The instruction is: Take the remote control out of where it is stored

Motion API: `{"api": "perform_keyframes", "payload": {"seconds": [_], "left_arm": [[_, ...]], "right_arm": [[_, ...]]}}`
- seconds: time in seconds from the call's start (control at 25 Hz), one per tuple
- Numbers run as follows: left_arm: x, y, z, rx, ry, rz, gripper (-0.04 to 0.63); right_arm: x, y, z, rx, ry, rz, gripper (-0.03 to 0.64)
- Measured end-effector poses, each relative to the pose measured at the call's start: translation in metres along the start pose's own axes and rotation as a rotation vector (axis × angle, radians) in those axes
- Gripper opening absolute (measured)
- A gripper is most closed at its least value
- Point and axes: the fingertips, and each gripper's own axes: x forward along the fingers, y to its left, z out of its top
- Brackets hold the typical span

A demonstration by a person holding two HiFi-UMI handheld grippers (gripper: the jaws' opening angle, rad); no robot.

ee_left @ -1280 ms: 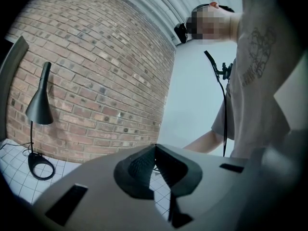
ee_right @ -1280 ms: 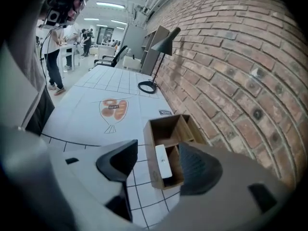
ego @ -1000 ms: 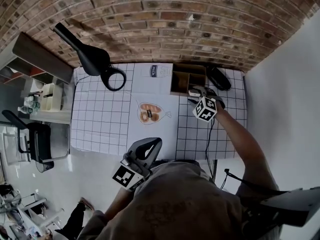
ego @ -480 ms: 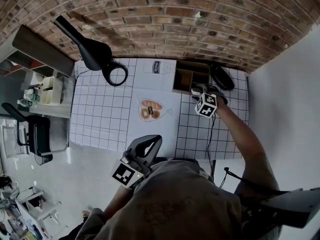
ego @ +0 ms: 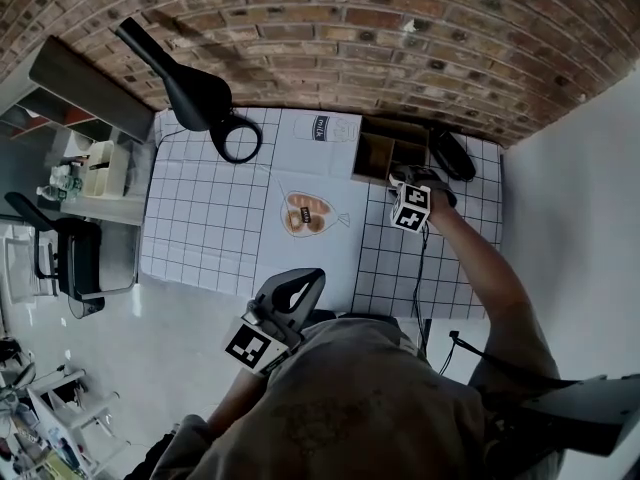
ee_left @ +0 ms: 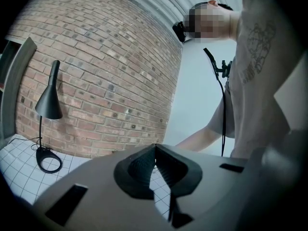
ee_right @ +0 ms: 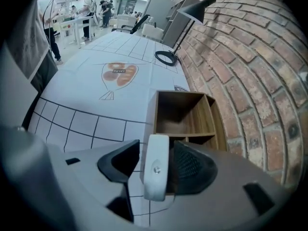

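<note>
A white remote control stands on end in the near compartment of the wooden organizer box at the table's far right. My right gripper points steeply down over it, with the remote between its jaws. The remote lies against the right pad, with a gap on the left side. The jaws have just been closing a little and do not press on the remote. In the head view the right gripper hangs at the box's near end. My left gripper is held level by the table's near edge, shut and empty.
A black desk lamp stands at the far left against the brick wall. A black object lies right of the box. The gridded tablecloth has a bread picture. A chair stands left of the table.
My right gripper has sunk a little toward the near end of the wooden box. The left gripper has stayed where it was.
</note>
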Motion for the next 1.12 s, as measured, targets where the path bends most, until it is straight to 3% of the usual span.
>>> {"api": "perform_keyframes", "payload": {"seconds": [0.16,0.32,0.68,1.12], "left_arm": [[-0.0025,0.0007,0.0004,-0.002,-0.001,0.006,0.005],[-0.0035,0.0022,-0.0008,-0.005,0.001,0.01,0.005],[-0.0041,0.0022,-0.0046,-0.01,0.004,0.008,0.005],[-0.0055,0.0013,-0.0061,-0.014,0.008,0.01,0.005]], "right_arm": [[0.0012,-0.0026,-0.0001,0.0,0.02,-0.008,0.219],[0.0019,-0.0063,0.0006,-0.034,0.034,-0.029,0.156],[0.0031,-0.0034,-0.0001,-0.061,0.068,-0.033,0.126],[0.0021,-0.0044,-0.0004,-0.017,0.095,-0.026,0.112]]}}
